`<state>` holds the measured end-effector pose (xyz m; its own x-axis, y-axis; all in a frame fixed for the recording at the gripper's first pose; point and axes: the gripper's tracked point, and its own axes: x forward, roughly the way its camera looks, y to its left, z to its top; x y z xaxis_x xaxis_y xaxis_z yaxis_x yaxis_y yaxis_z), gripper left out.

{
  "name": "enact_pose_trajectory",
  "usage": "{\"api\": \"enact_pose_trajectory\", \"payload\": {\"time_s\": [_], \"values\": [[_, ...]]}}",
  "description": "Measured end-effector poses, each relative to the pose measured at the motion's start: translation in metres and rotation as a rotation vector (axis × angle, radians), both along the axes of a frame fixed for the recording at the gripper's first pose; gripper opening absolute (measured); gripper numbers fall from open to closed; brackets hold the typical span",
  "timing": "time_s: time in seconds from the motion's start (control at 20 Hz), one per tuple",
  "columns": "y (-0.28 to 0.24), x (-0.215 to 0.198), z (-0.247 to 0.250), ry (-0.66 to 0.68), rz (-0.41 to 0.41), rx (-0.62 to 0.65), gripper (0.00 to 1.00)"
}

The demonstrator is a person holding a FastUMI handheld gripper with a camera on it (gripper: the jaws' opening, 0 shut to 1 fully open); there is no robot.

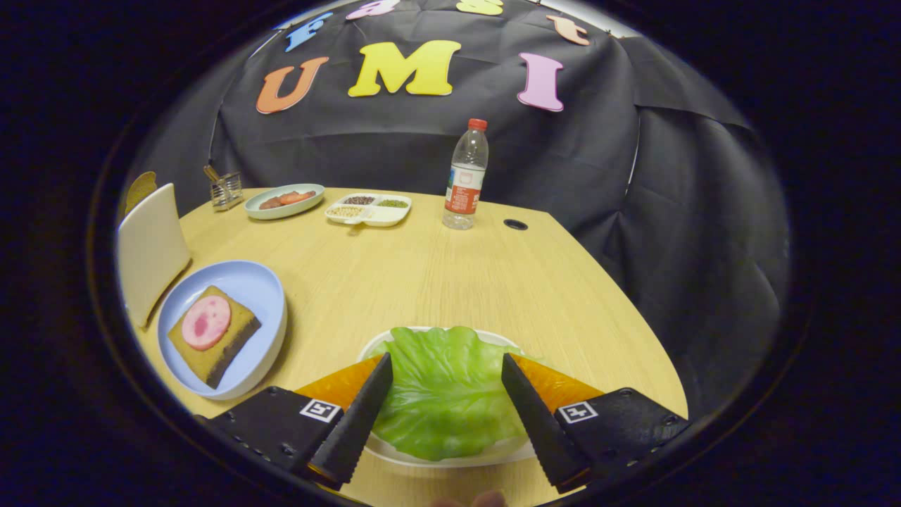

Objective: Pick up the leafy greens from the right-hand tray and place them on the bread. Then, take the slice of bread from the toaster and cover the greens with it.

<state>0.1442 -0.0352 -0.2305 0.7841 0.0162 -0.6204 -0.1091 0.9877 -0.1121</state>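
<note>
Wooden table (436,282) was seen under the spread gripper (446,370); soft, light lettuce leaf (443,394) between its fingers should be pinched mid-leaf

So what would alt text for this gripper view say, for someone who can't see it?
The open gripper straddles a green lettuce leaf on a white tray, on a wooden table. Beside it, a blue plate holds brown bread topped with pink ham.

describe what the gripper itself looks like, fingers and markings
The gripper has two long black fingers with serrated, saw-toothed inner edges, tapering toward the tips. Orange panels sit behind each finger. Both black base blocks carry a small white square tag with a black pattern, plus small screws along the edges.
</note>
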Motion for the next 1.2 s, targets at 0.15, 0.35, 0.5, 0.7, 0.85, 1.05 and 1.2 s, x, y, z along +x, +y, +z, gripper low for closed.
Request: {"api": "enact_pose_trajectory", "payload": {"time_s": [0.15, 0.35, 0.5, 0.7, 0.85, 1.05, 1.2], "values": [[0.0, 0.001, -0.006, 0.022, 0.003, 0.027, 0.96], [0.007, 0.0, -0.017, 0.066, 0.024, 0.129, 0.89], [0.004, -0.001, -0.016, 0.054, 0.03, 0.117, 0.66], [0.013, -0.002, -0.015, 0.041, 0.055, 0.149, 0.15], [0.011, -0.001, -0.012, 0.032, 0.026, 0.164, 0.01], [0.008, 0.003, 0.016, -0.063, -0.012, 0.189, 0.01], [0.01, -0.001, 0.04, -0.12, -0.023, 0.209, 0.0]]}}
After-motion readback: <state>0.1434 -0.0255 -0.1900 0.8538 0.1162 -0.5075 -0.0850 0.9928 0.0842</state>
